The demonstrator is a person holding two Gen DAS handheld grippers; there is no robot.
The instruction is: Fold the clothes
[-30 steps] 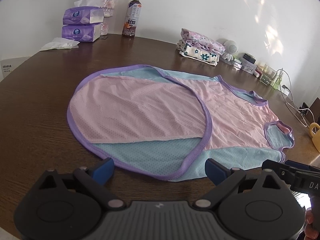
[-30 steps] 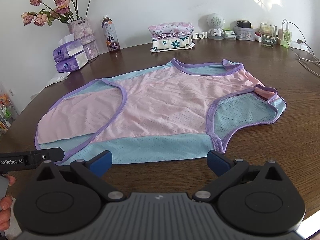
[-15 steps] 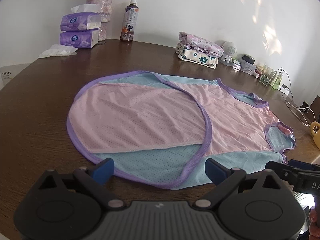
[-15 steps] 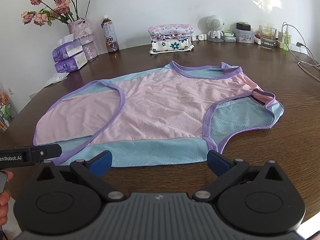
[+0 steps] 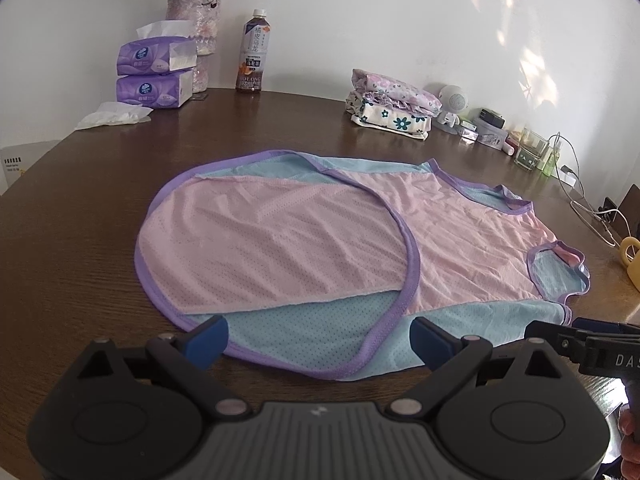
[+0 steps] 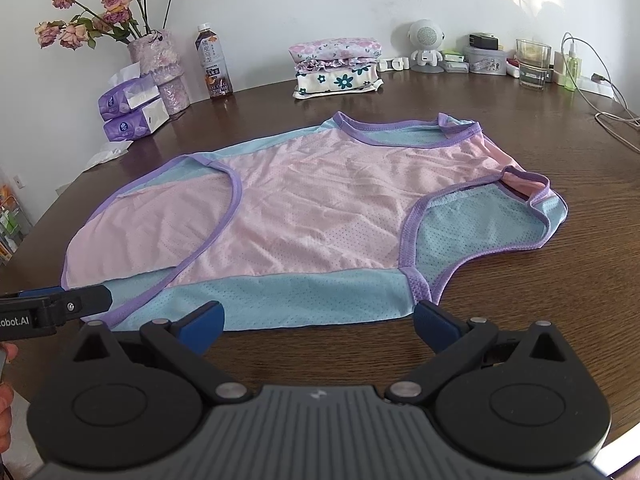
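Observation:
A pink mesh sleeveless top (image 5: pixel 288 236) (image 6: pixel 316 208) with light blue side panels and purple trim lies flat on the dark wooden table (image 5: pixel 72 216); its left end is folded over onto the body. My left gripper (image 5: pixel 320 340) is open at the garment's near left edge, its blue fingertips level with the blue hem. My right gripper (image 6: pixel 320 324) is open at the near edge further right, by the near armhole. Neither holds any cloth. Each gripper's tip shows at the side of the other's view.
A stack of folded floral clothes (image 6: pixel 336 68) sits at the table's far side. Tissue packs (image 5: pixel 156 76), a flower vase (image 6: pixel 160 64) and a drink bottle (image 5: pixel 254 54) stand at the back left. A small white speaker, boxes, a glass and cables (image 6: pixel 600 96) crowd the back right.
Both grippers have tilted up and drawn back a little from the garment, so it sits lower and farther in each view. The garment itself has not moved.

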